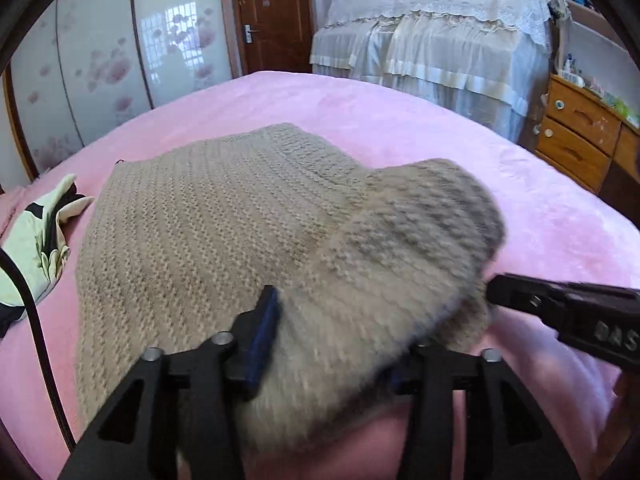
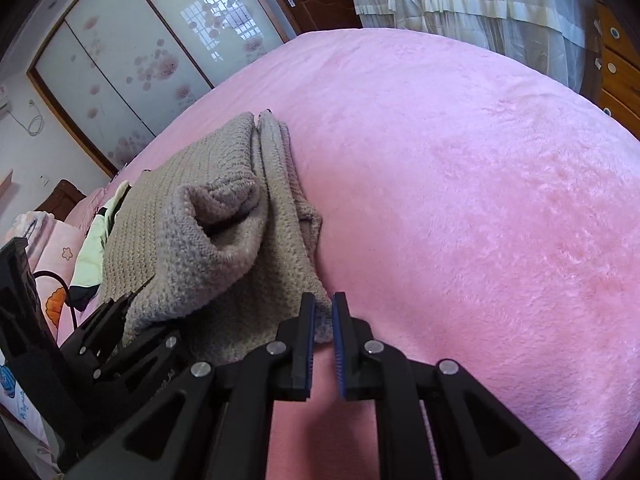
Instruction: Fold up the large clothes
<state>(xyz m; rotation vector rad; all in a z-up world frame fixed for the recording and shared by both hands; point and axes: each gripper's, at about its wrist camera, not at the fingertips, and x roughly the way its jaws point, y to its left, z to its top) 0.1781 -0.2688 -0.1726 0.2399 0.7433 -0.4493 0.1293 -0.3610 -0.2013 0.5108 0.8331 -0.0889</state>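
Left wrist view: a tan knitted sweater (image 1: pixel 208 216) spread over the pink bedspread (image 1: pixel 420 120), partly folded already, with a blurred sleeve or side flap (image 1: pixel 408 248) thrown across its near right part. Left gripper (image 1: pixel 332 340) with jaws spread, flap lying between and over the fingers; left blue pad (image 1: pixel 266 332) visible against the knit, right finger hidden under wool, so no firm pinch seen here. Right gripper (image 1: pixel 560 304) reaching in from the right, tip at the flap's near right edge. A pale green and black garment (image 1: pixel 40 240) on the far left, apart from the sweater.

Right wrist view: sweater (image 2: pixel 224 216) left of centre, doubled along its right edge, with one cuff (image 2: pixel 224 200) rolled open on top. Right gripper (image 2: pixel 323 320) with jaws nearly pressed together, a thin edge of the knit's near right corner (image 2: pixel 320 316) caught between the blue pads. Left gripper's fingers (image 2: pixel 120 320) dark at lower left, tucked under the near edge of the flap.

Judged progress: somewhere mid-fold; sleeves brought inward, body not yet halved or squared, loose bulky cuff left to flatten.
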